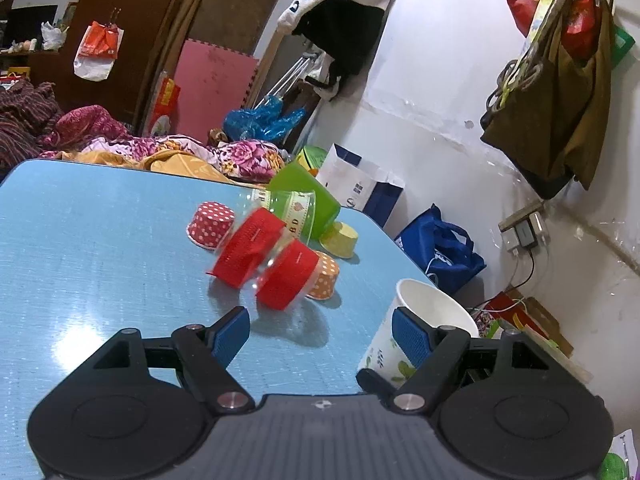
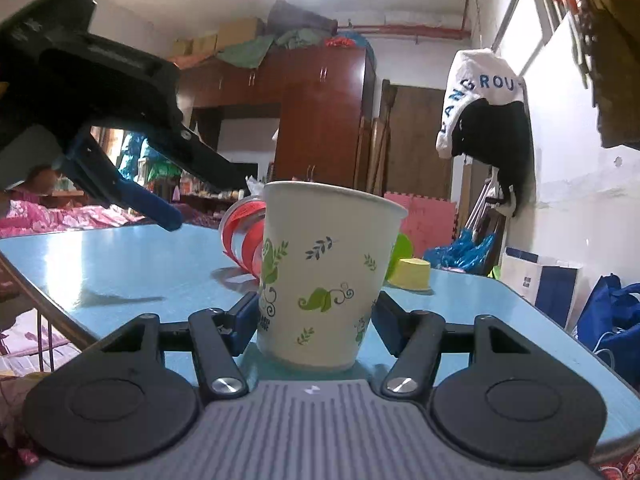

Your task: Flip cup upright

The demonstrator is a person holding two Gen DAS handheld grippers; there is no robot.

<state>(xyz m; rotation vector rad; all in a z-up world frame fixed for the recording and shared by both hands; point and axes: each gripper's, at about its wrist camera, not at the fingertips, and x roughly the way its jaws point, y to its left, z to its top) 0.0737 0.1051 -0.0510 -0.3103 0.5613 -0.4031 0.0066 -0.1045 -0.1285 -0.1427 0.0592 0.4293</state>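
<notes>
Paper cup (image 2: pixel 326 276), white with green leaf print, stands mouth-up on the blue table (image 2: pixel 120 264) near its right edge, base flat on the surface. The right gripper (image 2: pixel 314 320) brackets the cup's lower wall, one blue pad on each side; whether the pads press the wall or merely flank it cannot be told from this view, and the cup shows no visible denting. The left gripper (image 1: pixel 322 334) hangs above the table with its tongs spread wide and nothing between them; the cup (image 1: pixel 420 332) appears just behind its right pad. Toward the far edge lies a cluster of other vessels: a clear cup with red bands (image 1: pixel 260 258) on its side and blurred, a green cup (image 1: pixel 308 196) also on its side, two dotted baking cups, one red (image 1: pixel 210 224) and one orange (image 1: pixel 326 276), and a yellow one (image 1: pixel 344 238). Judged from the cup's posture, the flip is essentially accomplished and the step in hand is the set-down and release. The next move calls for parting the right pads evenly and backing away along the table without brushing the light wall, which would tip easily.
</notes>
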